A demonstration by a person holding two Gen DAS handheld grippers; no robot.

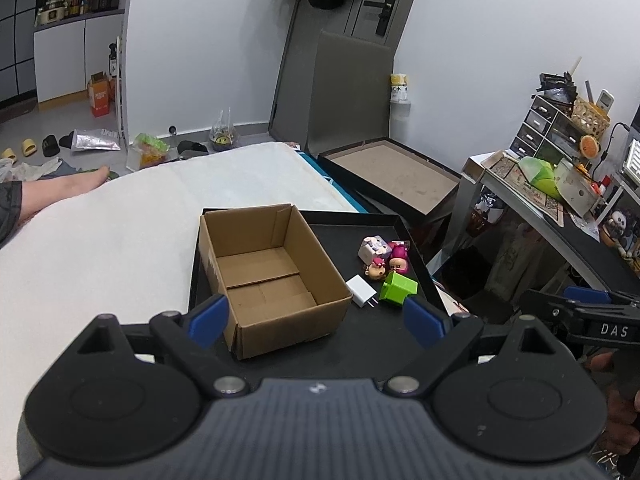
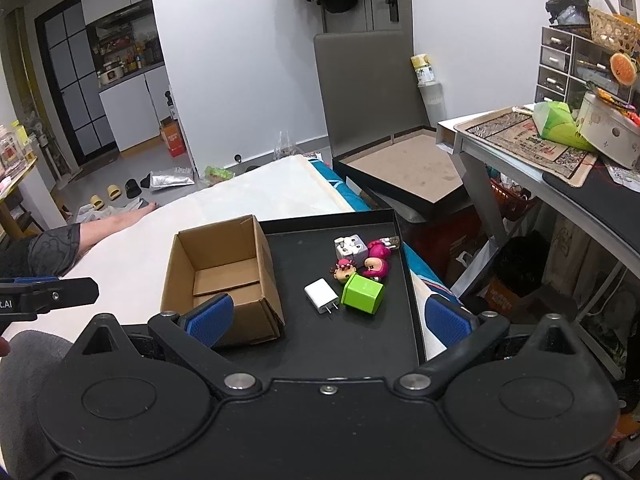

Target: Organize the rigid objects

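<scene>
Nothing sorted yet, box empty, both grippers idle

I have the left gripper (image 1: 316, 316) and the right gripper (image 2: 326, 318) hovering above the near edge of the black tray (image 2: 360, 344). Fingers on both spread wide, holding nothing.

The cardboard box (image 1: 268, 276) sits on the left part of the tray, flaps up, and I see only its bare bottom: nothing inside. By my reading the job has not started.

All the small things lie in one loose cluster on the tray, right of the box:
- white charger (image 2: 321, 295), flat, prongs toward me, nearest the box
- green cube (image 2: 362, 293), just beside the charger, tilted
- small doll head (image 2: 344, 271), behind the green cube
- pink toy (image 2: 378, 266), touching or nearly touching the doll head
- white cube (image 2: 351, 250), farthest back, against the pink toy

The tray rests on a white mattress (image 1: 120, 220); a person's bare leg (image 1: 60, 192) lies at its far left, well clear of the work.

Left to do, as I judge it: all five pieces into the box. The charger and green cube stand most open to a grab; the back three are crowded together
</scene>
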